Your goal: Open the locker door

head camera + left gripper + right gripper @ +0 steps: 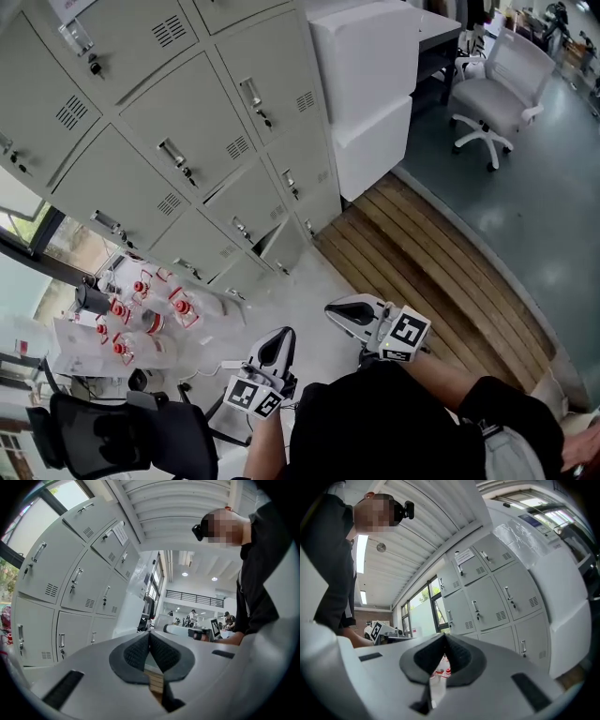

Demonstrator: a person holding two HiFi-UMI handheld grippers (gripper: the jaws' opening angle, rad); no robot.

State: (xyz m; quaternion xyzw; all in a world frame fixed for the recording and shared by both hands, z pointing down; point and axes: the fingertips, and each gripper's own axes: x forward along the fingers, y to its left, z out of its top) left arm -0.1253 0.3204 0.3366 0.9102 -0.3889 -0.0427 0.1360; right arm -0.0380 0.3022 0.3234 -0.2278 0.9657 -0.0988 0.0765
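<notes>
A bank of grey lockers (187, 122) fills the upper left of the head view. Each door has a metal handle (172, 154) and a vent. Both grippers are held low, well short of the lockers and touching none of them. My left gripper (281, 334) is shut with nothing between its pads. My right gripper (331, 310) is also shut and empty. The left gripper view has the lockers (70, 588) off to the left of its closed jaw tips (150, 633). In the right gripper view the lockers (497, 592) stand to the right of the closed tips (443, 635).
A white cabinet (366, 84) stands beside the lockers on the right. A white office chair (502, 84) sits at the far right. Wooden floor boards (422, 253) run diagonally. Red-capped bottles (141, 319) lie at the lockers' foot, and a black chair (112, 436) is at the lower left.
</notes>
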